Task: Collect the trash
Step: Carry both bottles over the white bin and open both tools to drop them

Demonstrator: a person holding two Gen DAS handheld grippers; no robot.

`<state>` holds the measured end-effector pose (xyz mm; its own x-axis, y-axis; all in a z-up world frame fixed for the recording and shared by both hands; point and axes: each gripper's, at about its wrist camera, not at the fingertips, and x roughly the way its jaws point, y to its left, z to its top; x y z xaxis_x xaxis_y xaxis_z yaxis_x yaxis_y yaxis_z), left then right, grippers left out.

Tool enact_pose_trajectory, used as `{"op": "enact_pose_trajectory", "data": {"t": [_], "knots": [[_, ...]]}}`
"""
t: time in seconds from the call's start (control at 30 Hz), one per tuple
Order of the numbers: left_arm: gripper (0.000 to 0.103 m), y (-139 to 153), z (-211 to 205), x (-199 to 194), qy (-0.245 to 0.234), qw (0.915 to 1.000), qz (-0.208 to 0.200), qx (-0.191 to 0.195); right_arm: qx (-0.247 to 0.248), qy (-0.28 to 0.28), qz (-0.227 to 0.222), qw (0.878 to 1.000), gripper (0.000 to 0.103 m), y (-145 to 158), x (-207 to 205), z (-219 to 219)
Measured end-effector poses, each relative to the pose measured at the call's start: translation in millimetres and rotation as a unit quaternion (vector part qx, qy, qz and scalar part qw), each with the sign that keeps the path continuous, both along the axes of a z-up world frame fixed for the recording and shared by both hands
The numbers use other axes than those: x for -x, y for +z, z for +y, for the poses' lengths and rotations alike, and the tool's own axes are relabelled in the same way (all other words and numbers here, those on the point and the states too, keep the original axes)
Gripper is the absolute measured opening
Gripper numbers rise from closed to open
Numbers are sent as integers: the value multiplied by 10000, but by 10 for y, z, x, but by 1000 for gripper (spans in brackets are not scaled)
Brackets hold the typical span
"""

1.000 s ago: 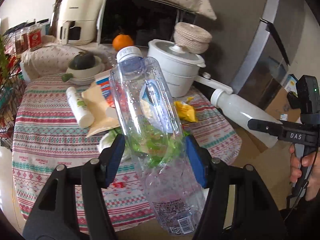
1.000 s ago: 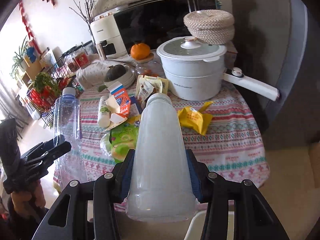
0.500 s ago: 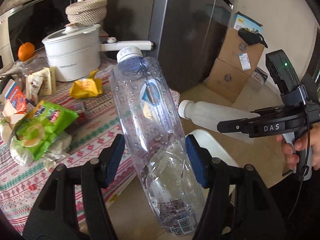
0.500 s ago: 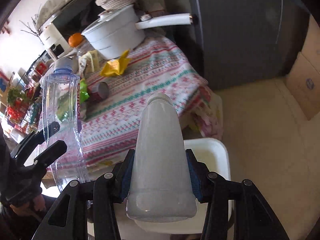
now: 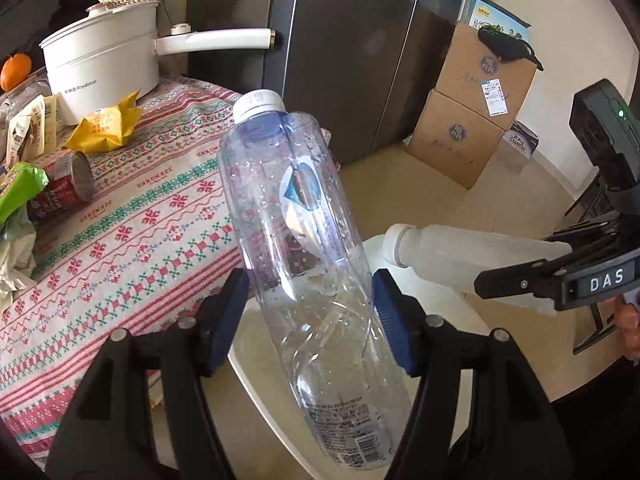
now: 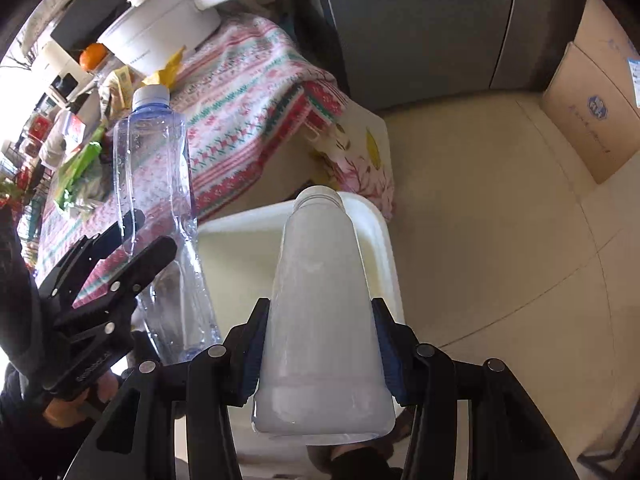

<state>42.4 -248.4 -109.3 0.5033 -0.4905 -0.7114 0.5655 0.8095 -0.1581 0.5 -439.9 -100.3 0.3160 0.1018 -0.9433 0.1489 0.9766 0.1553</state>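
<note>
- Over the white plastic bin [image 5: 256, 364] beside the tabletop [image 5: 132, 240], in the left wrist view, your left gripper [image 5: 310, 312] has its jaws clamped on the clear plastic water bottle with a white cap [image 5: 304, 248]; the blue pads press its sides and the capped end points away from you.
- Farther right in that view, your right gripper [image 5: 516, 280] carries the frosted white plastic bottle [image 5: 460, 256], its neck poking toward the bin's mouth.
- On the patterned cloth behind, trash remains: a crumpled yellow wrapper [image 5: 106, 124], a red tin can on its side [image 5: 64, 188], a green snack bag [image 5: 20, 188] and some paper packets [image 5: 24, 132]. The white pot with a long handle [image 5: 100, 64] and the orange [image 5: 15, 70] are not trash, by my reading.
- Down through the right wrist view, the right gripper [image 6: 320, 356] grasps the frosted bottle [image 6: 320, 312] firmly by its lower body, hanging above the bin [image 6: 384, 240], whose inside looks bare where visible.
- To the left there, the left gripper [image 6: 140, 256] holds the clear bottle [image 6: 160, 208] over the bin's near edge.
- My judgement: you are at the drop-off for these two bottles; neither is released yet, and several table pieces are left to fetch afterwards.
</note>
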Motion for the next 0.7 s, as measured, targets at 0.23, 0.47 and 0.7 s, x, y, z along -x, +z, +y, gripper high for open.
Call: {"op": "enact_pose_trajectory", "data": {"t": [0.23,0.47,0.7], "knots": [[67,-271,-71,3,-33,9992,242,-329,50,-58,268,9996,50,-166,-22,-46],[79,-189,35,66,-32,9984,204,-535,71,-24,460,9989,50,-256,-53,-10],[84,-25,293,57,239,9975,138,-651,82,-1,610,9981,50,-294,-93,30]]}}
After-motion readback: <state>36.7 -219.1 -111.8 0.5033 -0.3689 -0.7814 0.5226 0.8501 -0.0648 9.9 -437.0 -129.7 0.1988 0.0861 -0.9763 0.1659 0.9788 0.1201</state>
